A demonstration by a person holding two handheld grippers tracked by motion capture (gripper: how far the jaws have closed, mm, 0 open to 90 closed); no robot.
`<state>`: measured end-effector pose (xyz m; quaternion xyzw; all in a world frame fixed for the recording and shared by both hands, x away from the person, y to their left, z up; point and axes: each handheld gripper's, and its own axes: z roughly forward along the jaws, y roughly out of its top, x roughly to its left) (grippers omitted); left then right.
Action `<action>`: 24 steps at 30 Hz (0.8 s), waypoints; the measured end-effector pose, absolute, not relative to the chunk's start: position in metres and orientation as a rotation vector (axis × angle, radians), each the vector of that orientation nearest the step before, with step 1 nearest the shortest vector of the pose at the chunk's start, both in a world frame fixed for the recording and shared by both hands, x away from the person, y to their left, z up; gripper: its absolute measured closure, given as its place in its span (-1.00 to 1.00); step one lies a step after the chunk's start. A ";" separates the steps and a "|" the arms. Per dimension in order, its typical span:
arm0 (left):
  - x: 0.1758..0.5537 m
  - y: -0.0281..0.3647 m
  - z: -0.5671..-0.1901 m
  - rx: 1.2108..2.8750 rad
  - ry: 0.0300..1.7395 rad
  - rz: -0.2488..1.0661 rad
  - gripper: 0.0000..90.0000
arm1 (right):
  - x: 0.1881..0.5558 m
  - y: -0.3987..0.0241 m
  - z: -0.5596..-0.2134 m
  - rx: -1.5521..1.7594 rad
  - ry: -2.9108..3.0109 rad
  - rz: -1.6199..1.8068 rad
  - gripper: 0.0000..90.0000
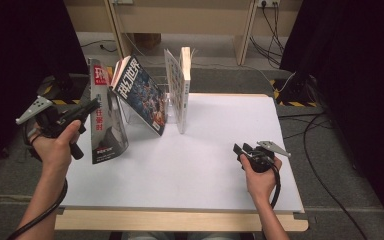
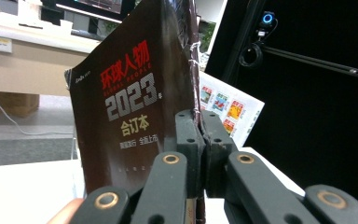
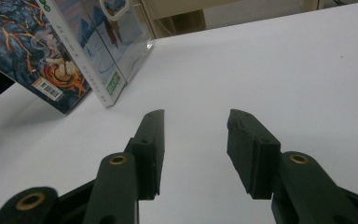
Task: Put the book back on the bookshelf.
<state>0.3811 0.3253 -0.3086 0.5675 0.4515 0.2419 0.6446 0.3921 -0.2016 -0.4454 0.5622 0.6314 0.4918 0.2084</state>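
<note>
So your table is the big white slab under both hands. On it, the dark magazine stands upright, its edge clamped in your left gripper, jaws squeezed together on it. Just right of that, a blue magazine leans. Your right gripper rests apart, jaws spread, holding nothing.

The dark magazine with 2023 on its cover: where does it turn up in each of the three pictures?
High view: the dark magazine stands at the table's left edge, pinched by the left gripper.
Left gripper view: it fills the centre, its edge clamped between the jaws.
Right gripper view: I can't find it.
Shared landmark: the white book standing upright.
</note>
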 end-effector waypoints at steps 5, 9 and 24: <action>0.389 0.322 -0.312 1.288 1.030 0.510 0.94 | 0.392 -0.200 -0.446 1.568 1.759 1.370 0.28; 0.390 0.321 -0.312 1.284 1.019 0.503 0.93 | 0.393 -0.201 -0.448 1.571 1.762 1.368 0.28; 0.393 0.340 -0.332 1.291 1.114 0.477 0.93 | 0.393 -0.197 -0.449 1.570 1.770 1.372 0.28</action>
